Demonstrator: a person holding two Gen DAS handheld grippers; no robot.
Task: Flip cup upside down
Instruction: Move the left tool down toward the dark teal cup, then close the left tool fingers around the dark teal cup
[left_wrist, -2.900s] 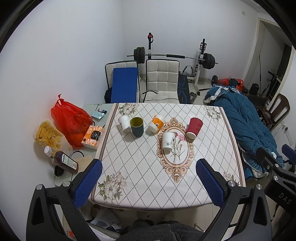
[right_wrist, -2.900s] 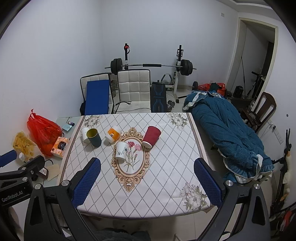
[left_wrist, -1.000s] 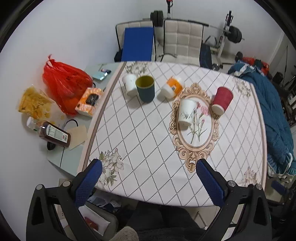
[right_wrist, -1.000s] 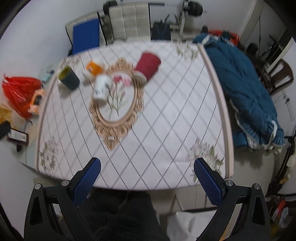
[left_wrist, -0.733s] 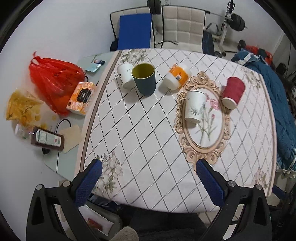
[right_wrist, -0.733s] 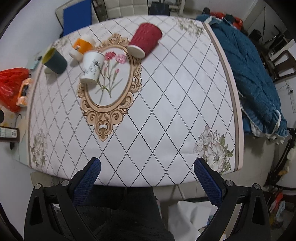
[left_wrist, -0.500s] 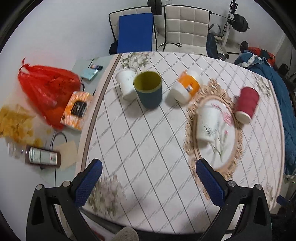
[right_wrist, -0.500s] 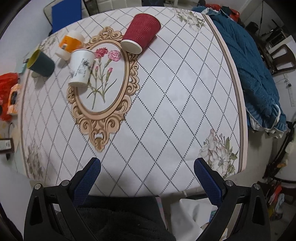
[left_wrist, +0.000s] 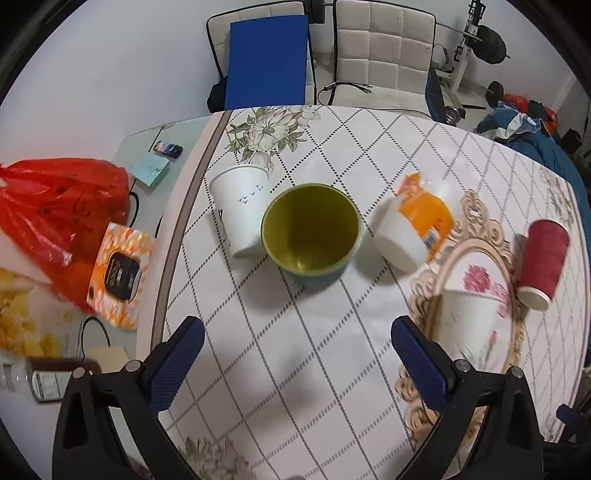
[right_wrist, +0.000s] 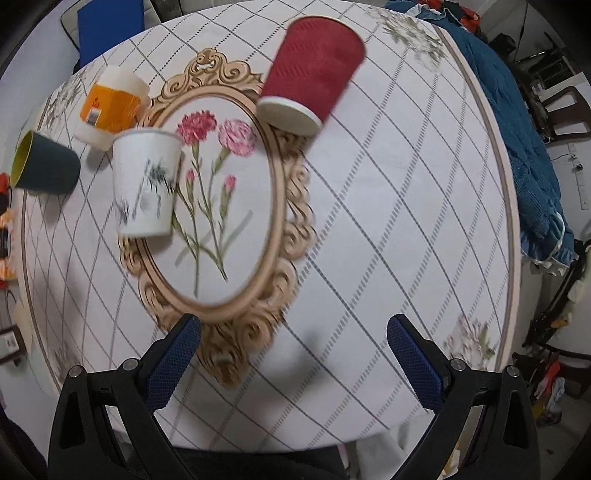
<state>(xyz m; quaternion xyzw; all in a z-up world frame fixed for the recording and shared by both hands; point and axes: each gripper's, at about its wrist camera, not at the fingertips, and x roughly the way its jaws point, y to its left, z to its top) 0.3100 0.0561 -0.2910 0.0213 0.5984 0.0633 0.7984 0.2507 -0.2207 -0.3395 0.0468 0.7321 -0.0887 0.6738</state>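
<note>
A dark teal cup with a yellow-green inside (left_wrist: 311, 232) stands upright, mouth up, on the table; it also shows in the right wrist view (right_wrist: 46, 166). My left gripper (left_wrist: 293, 360) is open and empty, above and short of it. Around it stand upside-down cups: a white one (left_wrist: 240, 210), an orange-and-white one (left_wrist: 413, 225), a white printed one (left_wrist: 471, 321) and a red ribbed one (left_wrist: 543, 264). My right gripper (right_wrist: 293, 356) is open and empty over the table's front; the red cup (right_wrist: 314, 70) and the white printed cup (right_wrist: 146, 182) lie ahead of it.
The table has a diamond-pattern cloth (left_wrist: 280, 354) with an oval flower motif (right_wrist: 225, 221). On a glass side surface at left sit a red plastic bag (left_wrist: 55, 206), an orange tissue pack (left_wrist: 118, 273) and a bottle. Chairs (left_wrist: 380, 55) stand behind; blue bedding (right_wrist: 532, 147) lies right.
Both grippers have moved down and forward toward the table. The teal cup now looms larger, centred ahead of the left gripper. The cups have not moved; both grippers stay open.
</note>
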